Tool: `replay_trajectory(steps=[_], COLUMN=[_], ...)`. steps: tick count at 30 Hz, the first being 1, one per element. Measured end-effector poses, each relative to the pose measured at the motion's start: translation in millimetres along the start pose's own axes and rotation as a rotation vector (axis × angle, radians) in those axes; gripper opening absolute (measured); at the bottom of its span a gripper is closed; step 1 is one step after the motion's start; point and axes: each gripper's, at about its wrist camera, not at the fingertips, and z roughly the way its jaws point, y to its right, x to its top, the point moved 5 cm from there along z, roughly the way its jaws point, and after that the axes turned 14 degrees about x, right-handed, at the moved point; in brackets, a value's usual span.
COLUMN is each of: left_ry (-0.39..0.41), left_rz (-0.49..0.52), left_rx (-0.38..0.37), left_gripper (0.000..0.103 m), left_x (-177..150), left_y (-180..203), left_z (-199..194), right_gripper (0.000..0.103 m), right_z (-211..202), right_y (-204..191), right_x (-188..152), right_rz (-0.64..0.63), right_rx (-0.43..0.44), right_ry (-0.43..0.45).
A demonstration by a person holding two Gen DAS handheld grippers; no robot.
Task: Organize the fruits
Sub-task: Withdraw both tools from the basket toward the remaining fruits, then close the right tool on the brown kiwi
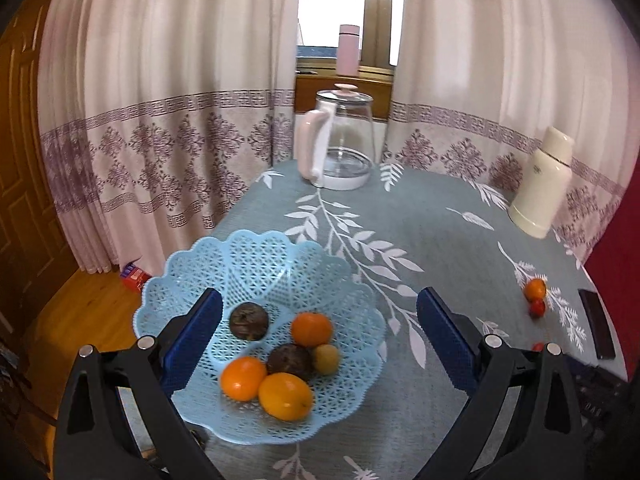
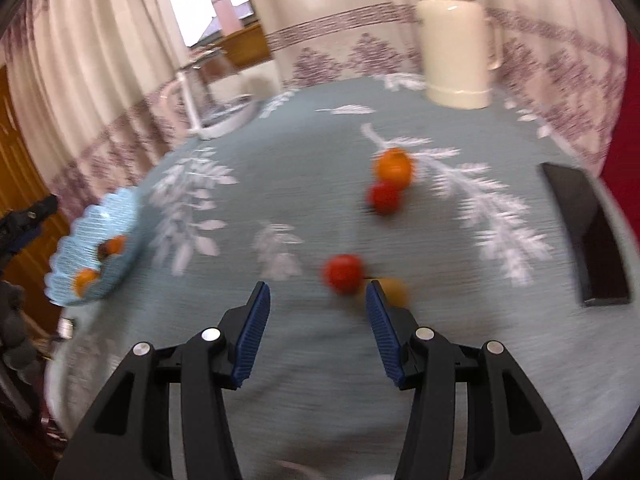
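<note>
A light blue lattice fruit basket (image 1: 256,256) sits at the table's left edge and holds several fruits: oranges (image 1: 285,396), two dark round fruits (image 1: 248,320) and a small yellow one (image 1: 326,358). My left gripper (image 1: 320,312) hovers open above the basket, nothing between its blue pads. In the blurred right wrist view, my right gripper (image 2: 316,296) is open just short of a red fruit (image 2: 343,274) and a small yellow fruit (image 2: 396,290). Farther off lie an orange (image 2: 394,168) touching another red fruit (image 2: 384,197). The basket (image 2: 100,220) shows at far left.
A glass kettle with a pink handle (image 1: 338,140) stands at the table's far edge, a cream thermos (image 1: 540,184) at far right. A dark phone (image 2: 588,232) lies near the right edge. Curtains hang behind; wooden floor lies left of the table.
</note>
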Motion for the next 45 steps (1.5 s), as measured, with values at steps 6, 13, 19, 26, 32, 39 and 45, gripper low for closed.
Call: replay_trajectory(steps=[6,13,19,26,32,39,45], left_ry=[-0.003,-0.006,-0.015,-0.019,-0.018,-0.03,-0.032], left_rz=[0.013,0.051,0.069,0.096,0.124,0.156,0.227], left_rx=[-0.012,-0.028,-0.037,-0.055,-0.068,-0.079,-0.097], left_gripper=[0.099,0.099,0.099,0.099,0.099,0.099,0.099], left_x=[-0.9,-5.6,-9.1,-13.2,-15.3,-22.2,-34.4], left_y=[12.5,30.9,42.9,58.2,70.9,87.5,119.9], left_z=[-0.5,-3.4,-2.0,-3.0,-4.5,-2.1,0.4], right_gripper=[0.05,0.049,0.047,0.044,0.034,0.029,0.029], right_z=[-2.8,4.6,8.2,12.5,23.2,17.1,2.1], right_y=[27.2,25.7,24.4,25.7,28.7,33.1,42.9], right_x=[0.3,0.6,0.5,2.6,1.7,-0.1,2.1], right_rz=[-0.035,-0.06,-0.055,-0.054,-0.045,-0.028,-0.025], right_rx=[-0.081,-0.059,-0.042,-0.034,-0.033,-0.027,-0.053], right_ry=[-0.044,-0.067,-0.069,-0.077,-0.12,-0.108,-0.077])
